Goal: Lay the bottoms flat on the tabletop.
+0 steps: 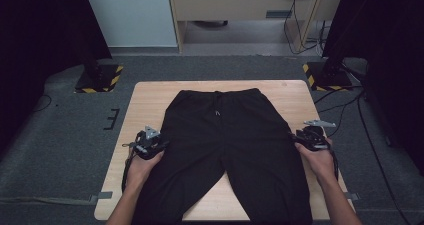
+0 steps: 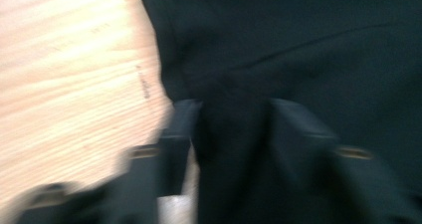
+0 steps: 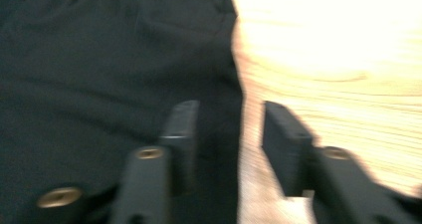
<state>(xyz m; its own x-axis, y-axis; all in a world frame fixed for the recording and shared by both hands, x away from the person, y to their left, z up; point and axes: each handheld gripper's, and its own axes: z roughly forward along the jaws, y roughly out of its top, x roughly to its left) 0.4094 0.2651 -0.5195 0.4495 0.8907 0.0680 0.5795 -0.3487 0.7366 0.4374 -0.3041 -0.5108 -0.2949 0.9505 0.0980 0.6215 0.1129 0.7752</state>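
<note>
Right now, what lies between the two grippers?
In the high view, the black pants span the whole stretch between the left gripper and the right gripper, flat on the table.

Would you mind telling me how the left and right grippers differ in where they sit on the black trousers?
The left gripper sits at the black trousers' left outer edge, the right gripper at the opposite edge. In its own view, cloth lies between the left gripper's jaws; the right gripper's jaws straddle the hem with wood showing between. Both are open, level with the hips.
</note>
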